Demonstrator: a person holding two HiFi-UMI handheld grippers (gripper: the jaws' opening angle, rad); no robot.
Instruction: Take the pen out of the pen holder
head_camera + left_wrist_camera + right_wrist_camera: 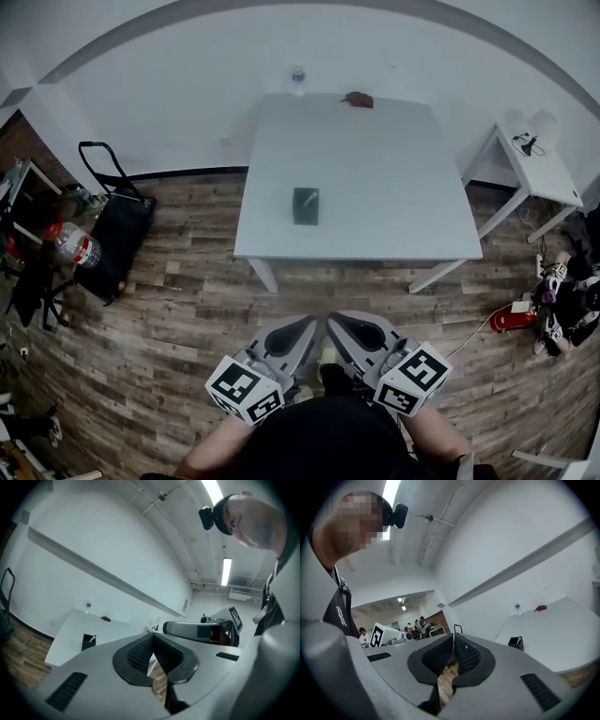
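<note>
A black pen holder [306, 205] stands near the front middle of the white table [375, 169]. From the left gripper view the holder [88, 641] shows a pen [93, 638] sticking out; the right gripper view shows the same holder [515, 642] and pen [519, 639]. Both grippers are held close to the person's body, well short of the table and above the wood floor. The left gripper [309, 327] is shut with nothing in it, its tips [152, 641] meeting. The right gripper [333, 324] is shut and empty too, its tips [453, 641] together.
A water bottle [298, 80] and a small red object [358, 98] sit at the table's far edge. A small white side table [534, 167] stands to the right, with clutter [553, 300] on the floor below it. A black bag with a trolley handle [117, 234] lies left.
</note>
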